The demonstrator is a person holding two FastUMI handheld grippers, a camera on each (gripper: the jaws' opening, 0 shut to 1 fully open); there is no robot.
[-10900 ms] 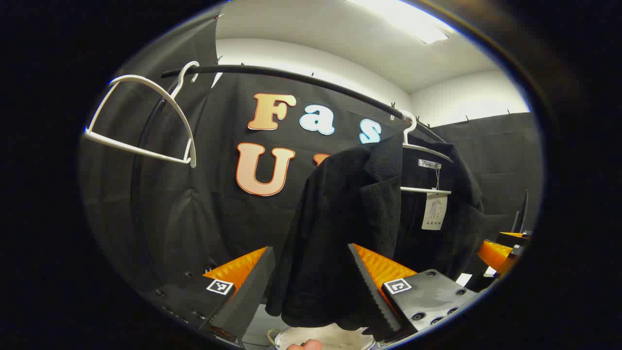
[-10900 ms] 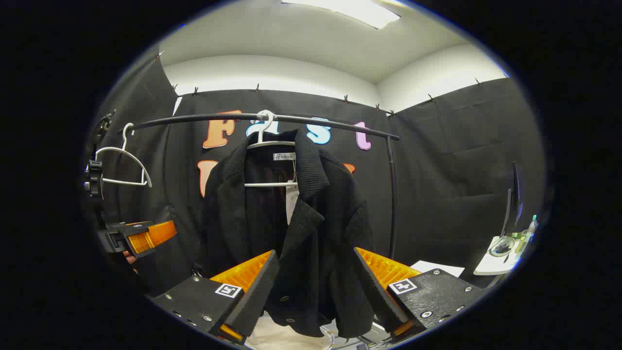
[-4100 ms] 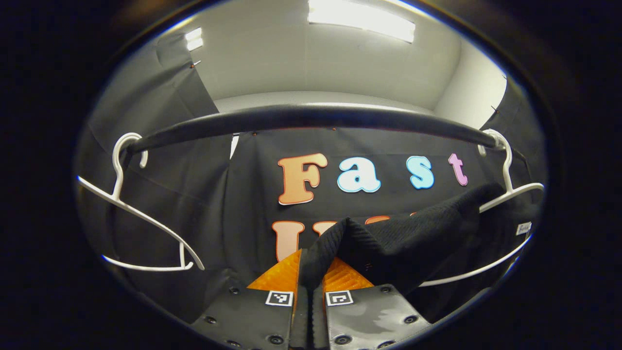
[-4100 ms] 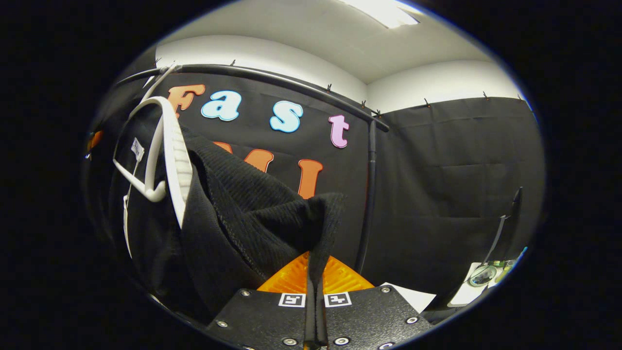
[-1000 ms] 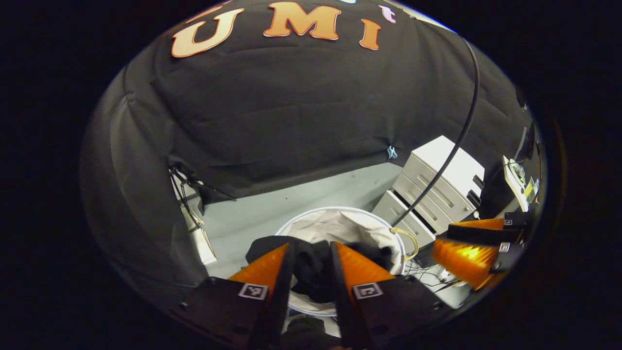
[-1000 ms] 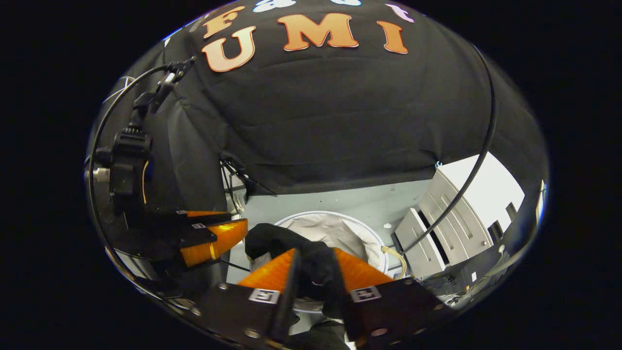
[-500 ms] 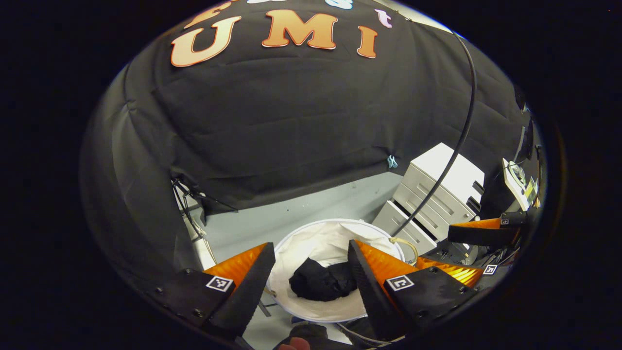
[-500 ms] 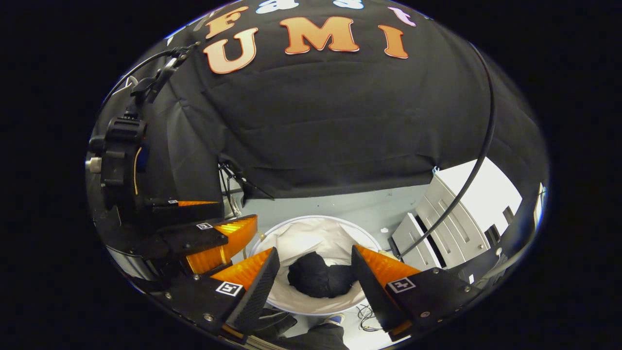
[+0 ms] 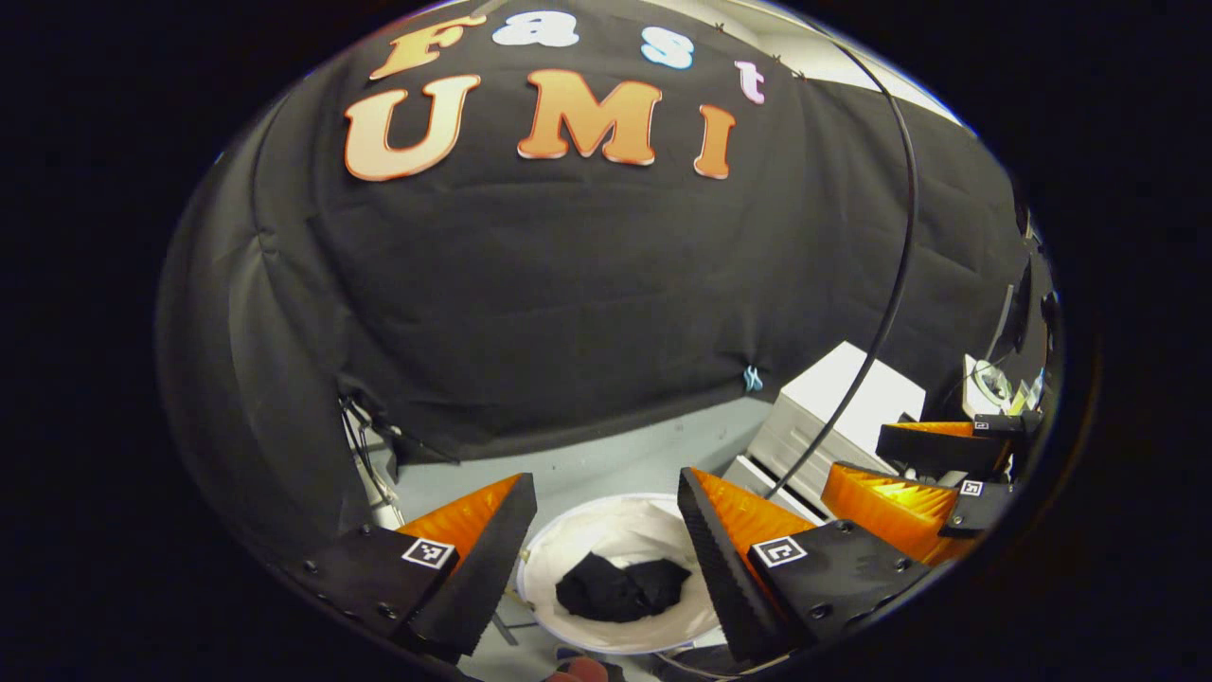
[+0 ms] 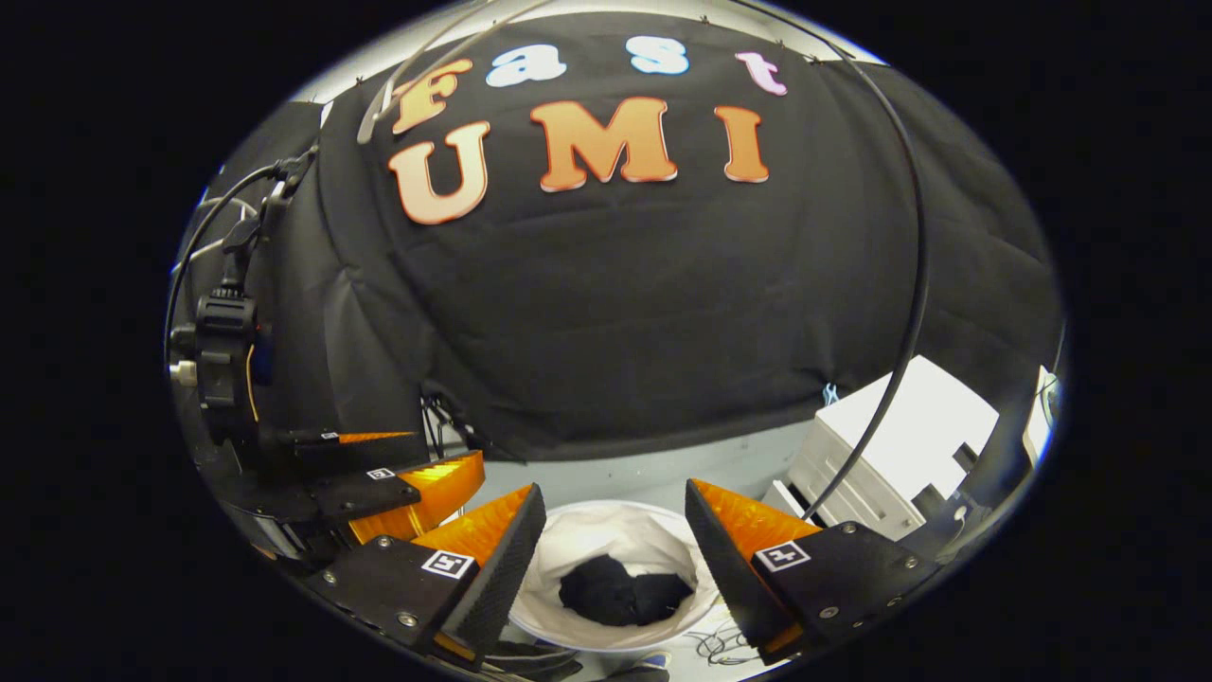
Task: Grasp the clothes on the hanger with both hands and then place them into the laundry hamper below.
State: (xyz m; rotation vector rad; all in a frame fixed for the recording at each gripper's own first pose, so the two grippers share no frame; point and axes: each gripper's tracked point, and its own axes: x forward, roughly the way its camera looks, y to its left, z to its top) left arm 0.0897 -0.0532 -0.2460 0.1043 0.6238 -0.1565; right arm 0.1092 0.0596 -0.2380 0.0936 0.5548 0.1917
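Observation:
The black garment (image 9: 620, 589) lies crumpled at the bottom of the round white laundry hamper (image 9: 587, 532) on the floor; the right gripper view shows the same garment (image 10: 623, 592) inside the hamper (image 10: 606, 530). My left gripper (image 9: 606, 554) hangs above the hamper, open, with nothing between its fingers. My right gripper (image 10: 615, 559) is likewise open and empty over the hamper. The right gripper (image 9: 933, 474) appears at the right edge of the left gripper view, and the left gripper (image 10: 379, 488) appears at the left of the right gripper view.
A white drawer cabinet (image 9: 833, 412) stands right of the hamper, also seen as the cabinet (image 10: 900, 455). The black upright of the clothes rail (image 9: 890, 275) runs down beside it. Cables (image 9: 374, 445) trail at the cloth wall's foot on the grey floor (image 9: 615, 455).
Both grippers opened and let go of the garment, which dropped into the hamper. Since then both have risen, so the hamper looks smaller and lower in the views.

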